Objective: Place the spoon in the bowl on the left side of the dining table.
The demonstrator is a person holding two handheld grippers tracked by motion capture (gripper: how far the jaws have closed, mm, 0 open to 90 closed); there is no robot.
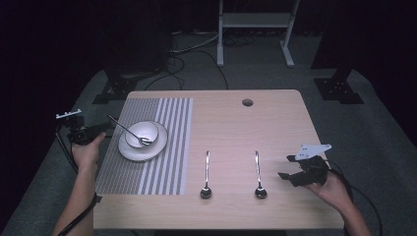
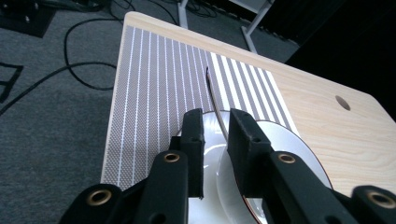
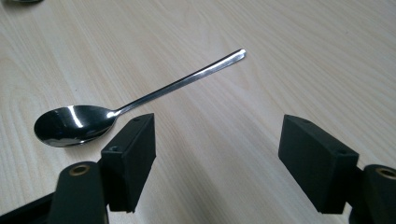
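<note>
A white bowl (image 1: pixel 147 129) sits on a white plate (image 1: pixel 153 148) on the striped placemat (image 1: pixel 162 167). A spoon (image 1: pixel 129 132) rests in the bowl, its handle (image 2: pixel 212 88) slanting up towards the left. My left gripper (image 1: pixel 108 129) is at that handle's end; in the left gripper view (image 2: pixel 215 116) the handle runs through a narrow gap between the jaws, and no pad presses on it. Two more spoons (image 1: pixel 207 172) (image 1: pixel 257 172) lie on the bare wood. My right gripper (image 1: pixel 286 167) stands open beside the right-hand spoon (image 3: pixel 140 100), apart from it.
The table (image 1: pixel 275 123) has a round hole (image 1: pixel 247 103) near its far edge. The placemat reaches the table's left edge. Behind the table stand a white frame (image 1: pixel 255 19) and dark stands, with cables on the grey floor.
</note>
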